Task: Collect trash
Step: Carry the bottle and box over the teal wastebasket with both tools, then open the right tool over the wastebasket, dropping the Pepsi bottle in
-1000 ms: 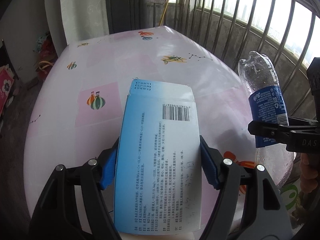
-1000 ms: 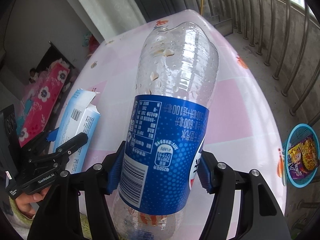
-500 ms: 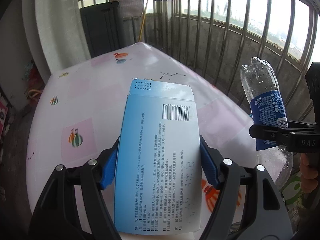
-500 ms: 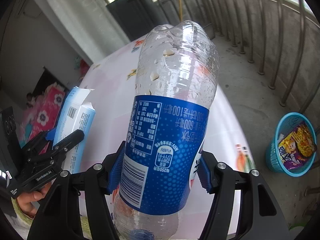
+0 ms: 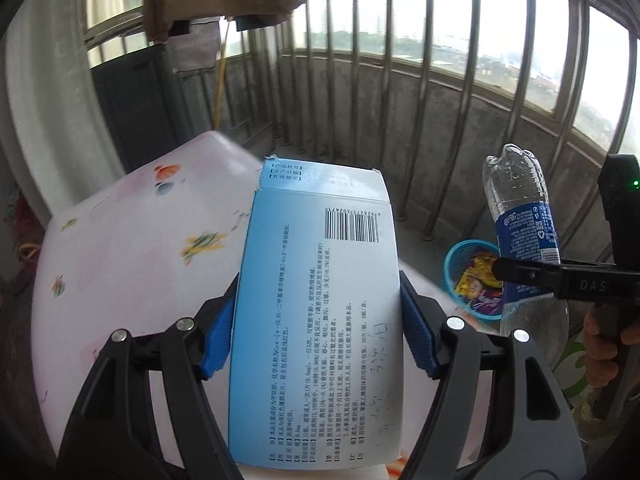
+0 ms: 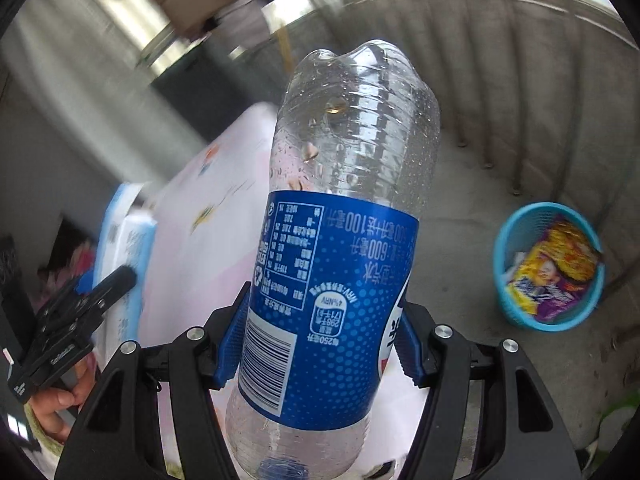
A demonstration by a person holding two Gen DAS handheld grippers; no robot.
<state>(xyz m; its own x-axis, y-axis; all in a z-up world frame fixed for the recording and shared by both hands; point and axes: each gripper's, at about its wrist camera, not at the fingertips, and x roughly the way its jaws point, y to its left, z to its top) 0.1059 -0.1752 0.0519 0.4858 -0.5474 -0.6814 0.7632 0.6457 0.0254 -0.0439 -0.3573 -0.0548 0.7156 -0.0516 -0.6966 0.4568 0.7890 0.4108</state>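
Left wrist view: flat blue-white cardboard box, ribbed clear plastic bottle.

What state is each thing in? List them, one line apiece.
Left gripper: jaws shut on the box.
Box: held, top flap open.
Right gripper: jaws shut on the bottle.
Bottle: held, looks empty, droplets inside.
Basket: on the floor, upright, wrappers inside.

I see a smooth cardboard box with a faint sheen, and a clear, glossy plastic bottle beaded with droplets under a shiny blue label. The basket looks like woven turquoise plastic, the railing dull metal, the wall rough concrete.
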